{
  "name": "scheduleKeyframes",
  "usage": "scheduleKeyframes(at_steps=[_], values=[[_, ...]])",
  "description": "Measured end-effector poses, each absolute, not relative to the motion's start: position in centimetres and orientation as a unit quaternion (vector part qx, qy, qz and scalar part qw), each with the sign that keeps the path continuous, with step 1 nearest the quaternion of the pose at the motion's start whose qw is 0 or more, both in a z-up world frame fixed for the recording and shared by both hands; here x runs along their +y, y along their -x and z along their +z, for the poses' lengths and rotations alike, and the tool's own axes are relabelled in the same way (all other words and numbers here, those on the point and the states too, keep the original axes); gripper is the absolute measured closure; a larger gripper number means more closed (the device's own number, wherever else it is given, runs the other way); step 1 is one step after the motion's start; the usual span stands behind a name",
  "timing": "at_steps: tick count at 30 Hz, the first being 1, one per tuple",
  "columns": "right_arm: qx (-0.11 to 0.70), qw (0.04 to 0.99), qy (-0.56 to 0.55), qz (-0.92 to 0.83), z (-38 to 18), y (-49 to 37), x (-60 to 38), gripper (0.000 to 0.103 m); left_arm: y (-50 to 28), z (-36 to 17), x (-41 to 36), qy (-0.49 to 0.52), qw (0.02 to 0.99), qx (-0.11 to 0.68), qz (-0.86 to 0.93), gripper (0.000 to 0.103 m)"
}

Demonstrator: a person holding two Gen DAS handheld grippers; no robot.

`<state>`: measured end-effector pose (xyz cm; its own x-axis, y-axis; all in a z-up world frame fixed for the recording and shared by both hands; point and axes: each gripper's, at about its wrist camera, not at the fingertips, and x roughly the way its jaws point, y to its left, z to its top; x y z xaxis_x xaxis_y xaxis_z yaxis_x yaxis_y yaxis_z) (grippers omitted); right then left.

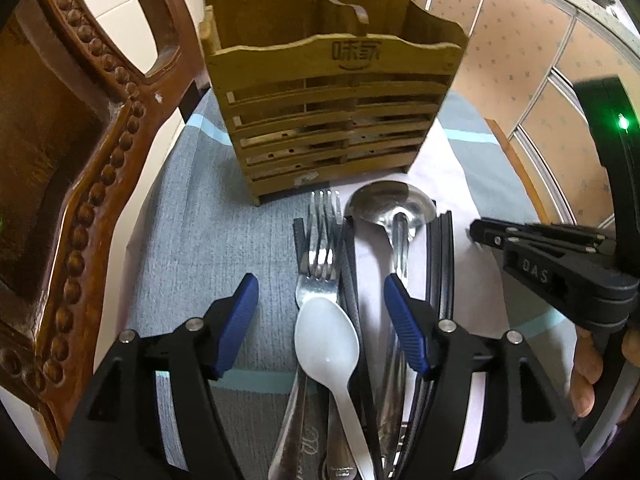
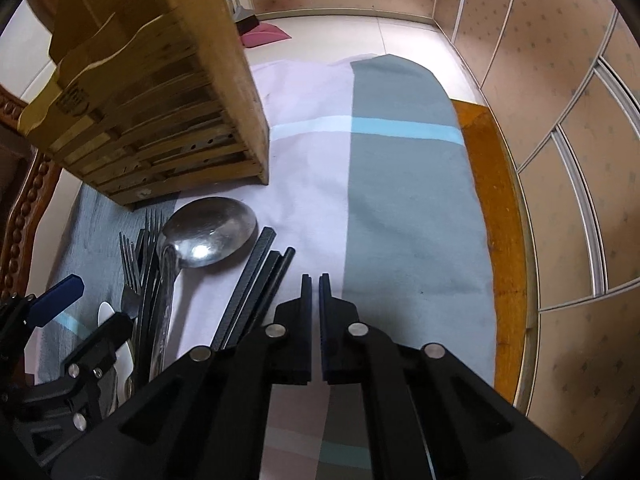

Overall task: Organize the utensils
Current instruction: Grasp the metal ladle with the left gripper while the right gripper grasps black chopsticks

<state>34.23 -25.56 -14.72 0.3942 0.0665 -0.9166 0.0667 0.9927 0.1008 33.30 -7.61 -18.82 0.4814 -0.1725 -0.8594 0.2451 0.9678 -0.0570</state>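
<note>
Spoon between wide-spread fingers of left hand-held gripper; forks just beyond

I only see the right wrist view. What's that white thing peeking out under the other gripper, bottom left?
Observer: A white plastic spoon. The left wrist view shows its bowl lying on the forks, between the fingers of the left gripper.
Operator: Is that gripper holding it?
Observer: No. Its blue pads stand wide apart on either side of the spoon, closed on nothing.
Operator: Is anything in the wooden holder yet?
Observer: The left wrist view looks at the wooden holder from the front. It shows a centre divider, and no utensil sticks out of the top.
</note>
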Motion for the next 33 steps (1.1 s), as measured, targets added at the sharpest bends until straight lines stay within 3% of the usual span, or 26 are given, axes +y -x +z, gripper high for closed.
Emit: scheduleKeyframes(at_steps=[7,9,11,14,15,20,24,26,33], values=[[0.562,0.817,-0.120,0.052,-15.5,-35.2,-25.5,0.095,-33.3,-18.8,-7.6,-0.035,0.861,0.494,-0.119,0.036],[0.560,0.820,-0.112,0.043,-15.4,-35.5,-25.0,0.088,-33.2,-18.8,-7.5,-0.036,0.861,0.493,-0.121,0.034],[0.558,0.822,-0.106,0.031,-15.6,-36.0,-24.7,0.073,-33.1,-18.9,-7.6,-0.037,0.860,0.493,-0.126,0.032],[0.558,0.823,-0.102,0.036,-15.8,-37.1,-24.3,0.066,-32.9,-19.1,-8.2,-0.048,0.859,0.493,-0.131,0.030],[0.557,0.824,-0.095,0.036,-15.8,-37.3,-23.9,0.066,-32.8,-19.2,-8.3,-0.051,0.858,0.494,-0.131,0.030],[0.563,0.815,-0.124,0.060,-15.5,-37.1,-24.5,0.095,-33.1,-19.7,-8.5,-0.049,0.855,0.499,-0.132,0.029],[0.558,0.816,-0.140,0.059,-14.9,-36.6,-26.1,0.095,-33.3,-19.7,-9.3,-0.044,0.855,0.497,-0.141,0.029],[0.555,0.818,-0.139,0.053,-14.8,-36.4,-26.6,0.102,-33.5,-19.8,-10.3,-0.047,0.854,0.496,-0.151,0.029],[0.544,0.828,-0.136,0.031,-13.9,-34.1,-30.0,0.102,-35.4,-20.6,-13.9,-0.071,0.848,0.501,-0.160,0.028]])
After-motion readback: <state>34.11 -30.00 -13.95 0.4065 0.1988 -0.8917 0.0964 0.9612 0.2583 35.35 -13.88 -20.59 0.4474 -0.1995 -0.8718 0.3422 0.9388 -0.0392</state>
